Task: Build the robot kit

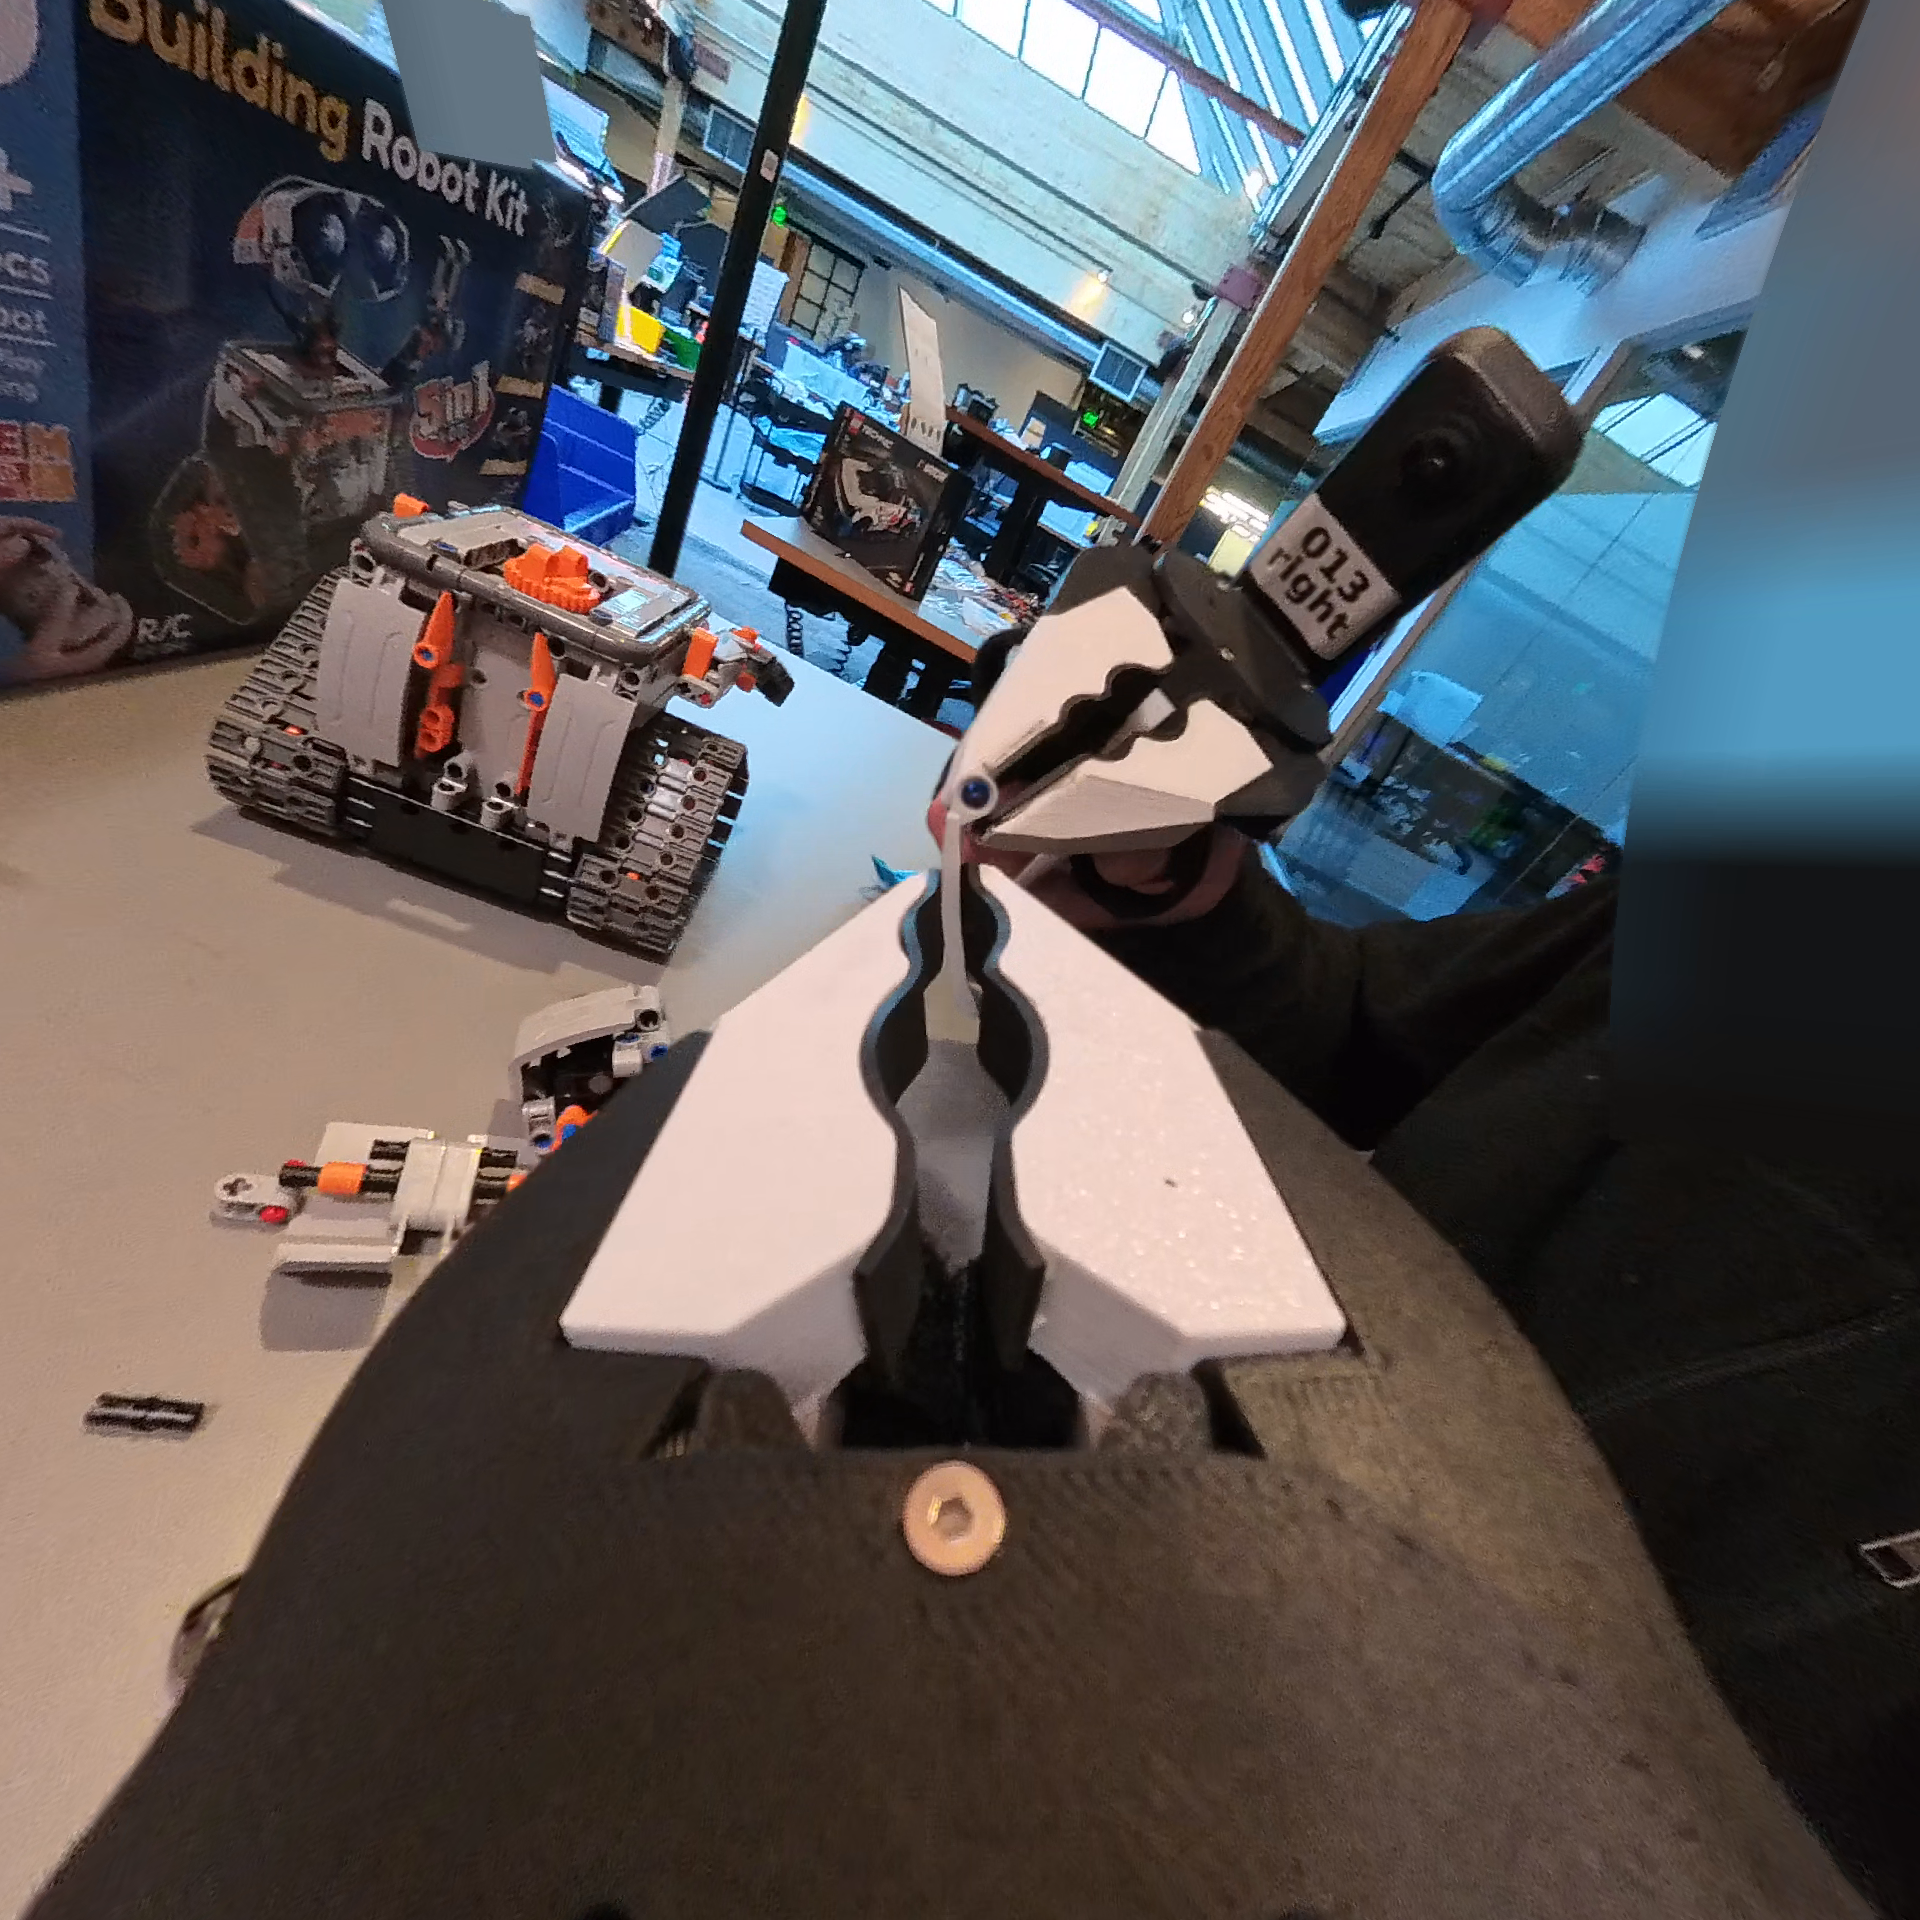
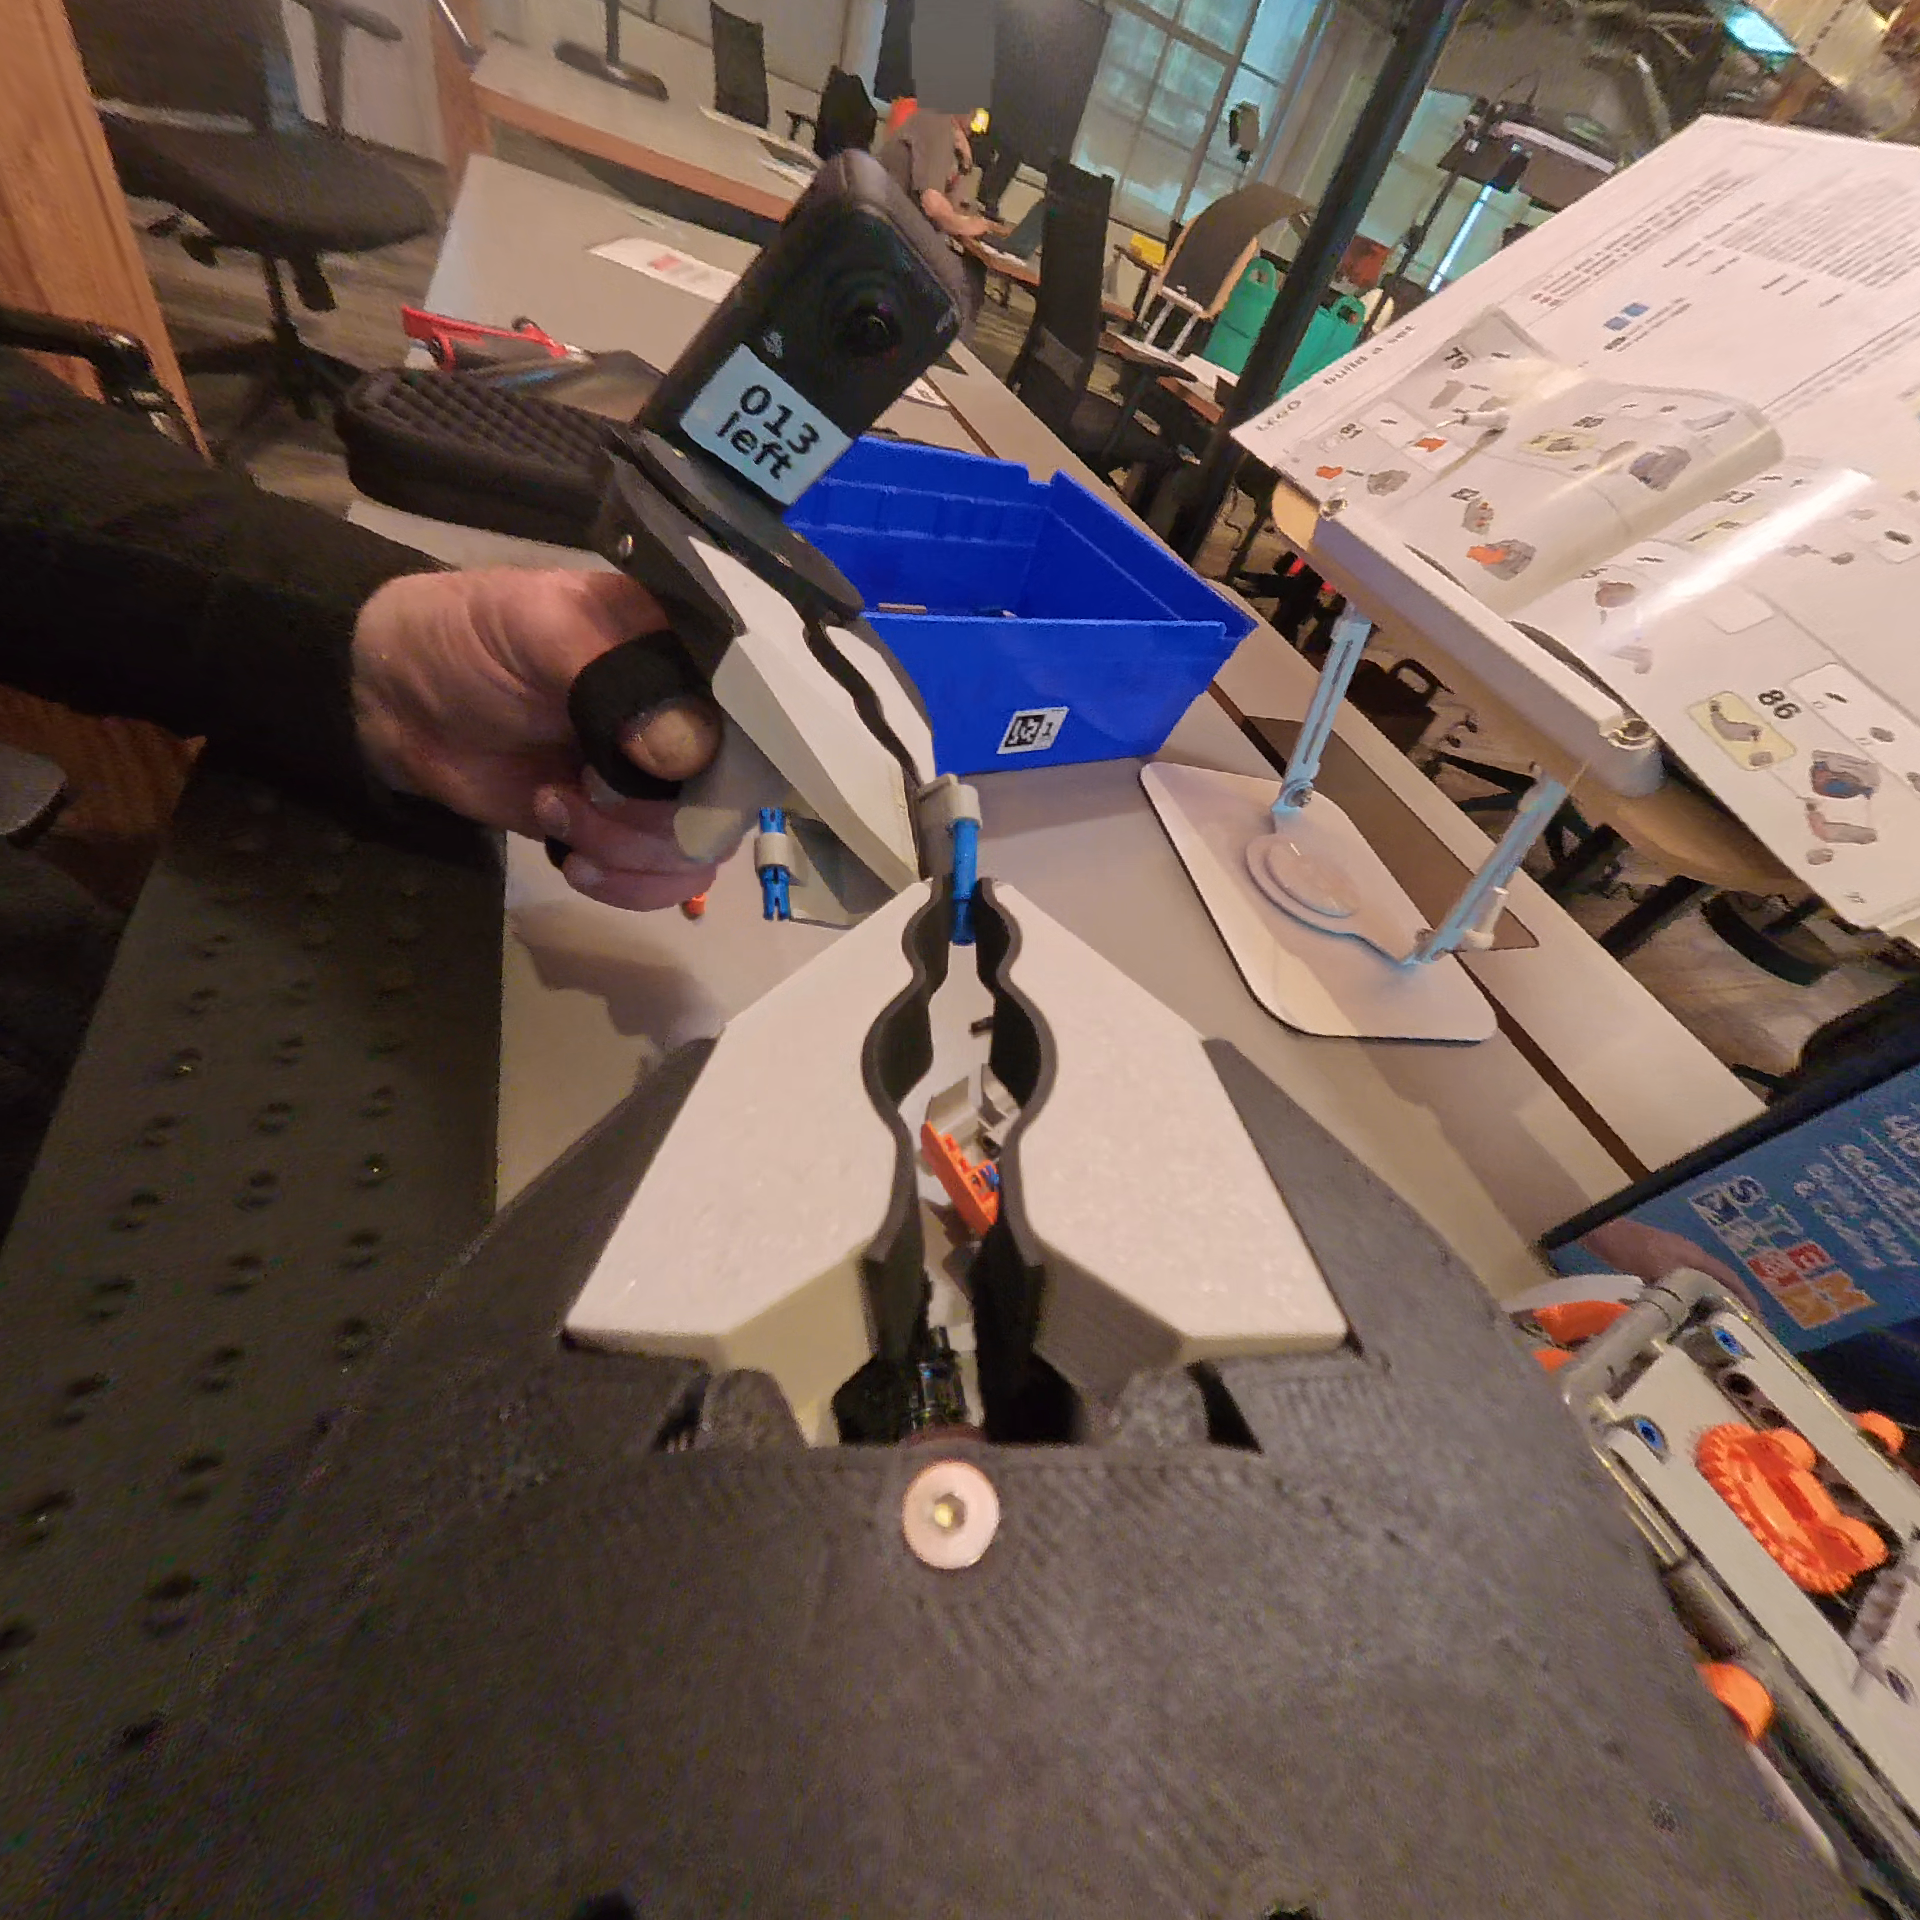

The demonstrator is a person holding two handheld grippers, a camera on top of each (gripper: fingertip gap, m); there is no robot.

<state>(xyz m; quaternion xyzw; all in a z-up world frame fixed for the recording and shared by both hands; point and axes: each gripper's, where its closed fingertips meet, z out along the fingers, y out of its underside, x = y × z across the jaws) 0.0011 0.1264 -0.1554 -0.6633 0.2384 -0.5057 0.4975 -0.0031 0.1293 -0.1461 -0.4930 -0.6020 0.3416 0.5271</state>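
Two grippers meet on one small brick part above the table.
Left wrist view: left gripper (image 1: 954,904) closed on a pale grey beam (image 1: 957,935); tracked brick robot (image 1: 488,717) stands behind.
Right wrist view: right gripper (image 2: 961,914) pinches the beam's blue pin (image 2: 963,883); blue bin (image 2: 1029,613) behind.

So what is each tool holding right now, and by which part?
Left tool pinches the lower end of a grey piece; right tool pinches the blue pin at its other end.
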